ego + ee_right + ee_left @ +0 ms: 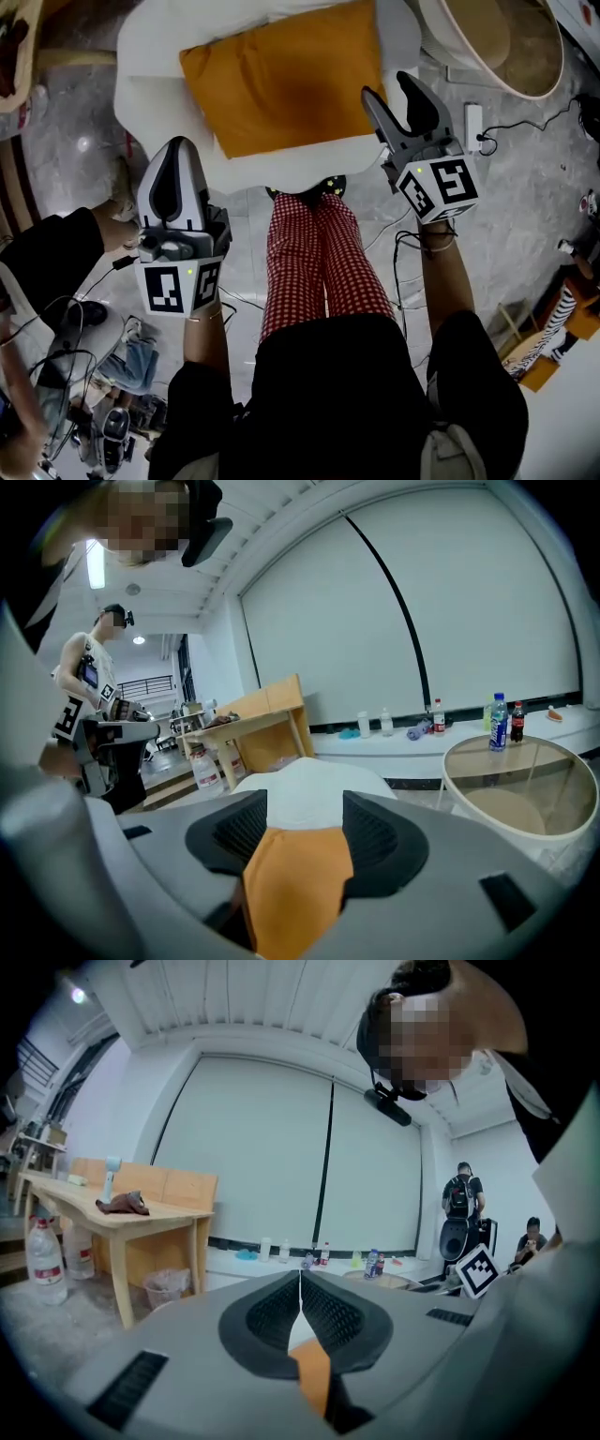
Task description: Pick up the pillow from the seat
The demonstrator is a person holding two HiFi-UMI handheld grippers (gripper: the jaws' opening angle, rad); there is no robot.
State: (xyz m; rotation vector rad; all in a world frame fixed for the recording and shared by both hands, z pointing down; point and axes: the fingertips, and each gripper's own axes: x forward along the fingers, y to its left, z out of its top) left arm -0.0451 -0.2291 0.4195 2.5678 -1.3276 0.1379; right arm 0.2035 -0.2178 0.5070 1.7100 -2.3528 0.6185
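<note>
An orange pillow (286,84) lies flat on a white cushioned seat (155,103) at the top of the head view. My left gripper (176,155) hangs just before the seat's front left corner, jaws shut with nothing in them. My right gripper (389,86) is at the pillow's right front corner, open, with no thing between its fingers. In the left gripper view the shut left gripper (300,1281) shows a sliver of the pillow (314,1372) below the pads. In the right gripper view the open right gripper (305,810) frames the pillow (298,878) and the seat (309,794).
My legs in red checked trousers (319,262) stand before the seat. A round glass-topped table (511,42) is at the right, with a power strip (473,127) and cables on the floor. A wooden table (122,1211), bottles and other people are farther off.
</note>
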